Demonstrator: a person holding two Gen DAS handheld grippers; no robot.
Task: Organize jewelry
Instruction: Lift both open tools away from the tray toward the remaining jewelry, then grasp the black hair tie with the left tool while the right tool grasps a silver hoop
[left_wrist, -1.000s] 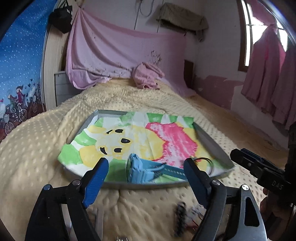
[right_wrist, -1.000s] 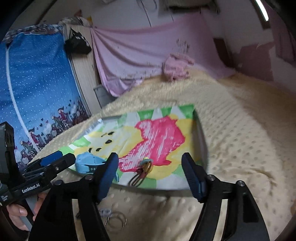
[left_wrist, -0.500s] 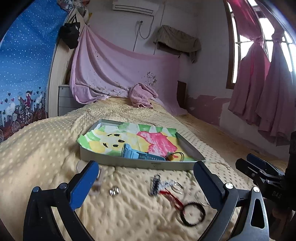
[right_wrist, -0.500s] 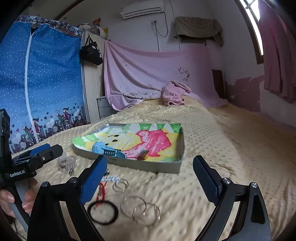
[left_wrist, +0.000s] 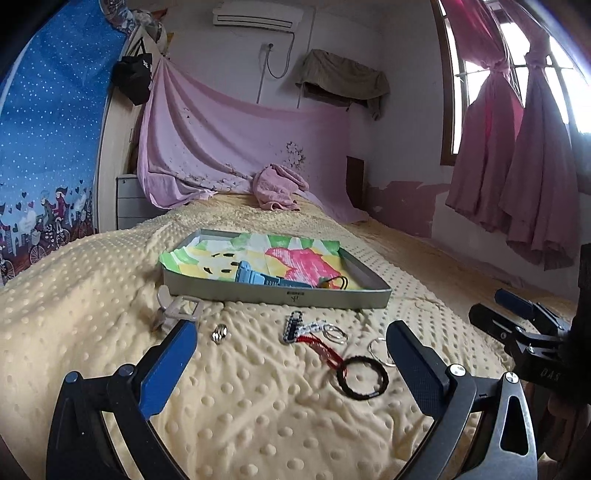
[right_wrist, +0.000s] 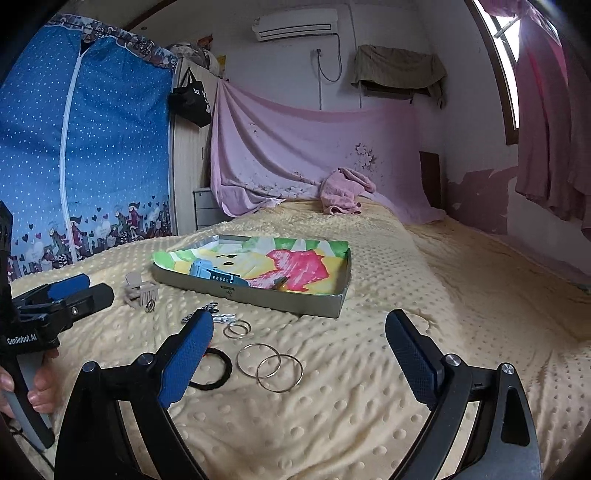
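A grey tray lined with a cartoon picture lies on the bed, and in it are a blue watch and a small orange piece with black loops. Loose on the blanket in front lie a black hair tie, a red cord, a beaded bracelet, a small ring and a claw clip. Two large silver hoops and smaller rings lie nearer my right gripper. My left gripper and the right one are open, empty, well short of the tray.
The yellow dotted blanket covers the whole bed. A pink towel lies at the far end under a hung pink sheet. A hand holds the left gripper's handle. A blue wardrobe cover stands on the left, pink curtains on the right.
Both grippers drew back from the tray and their jaws spread wider. The watch and the orange piece stayed in the tray. The loose jewelry on the blanket came into view.
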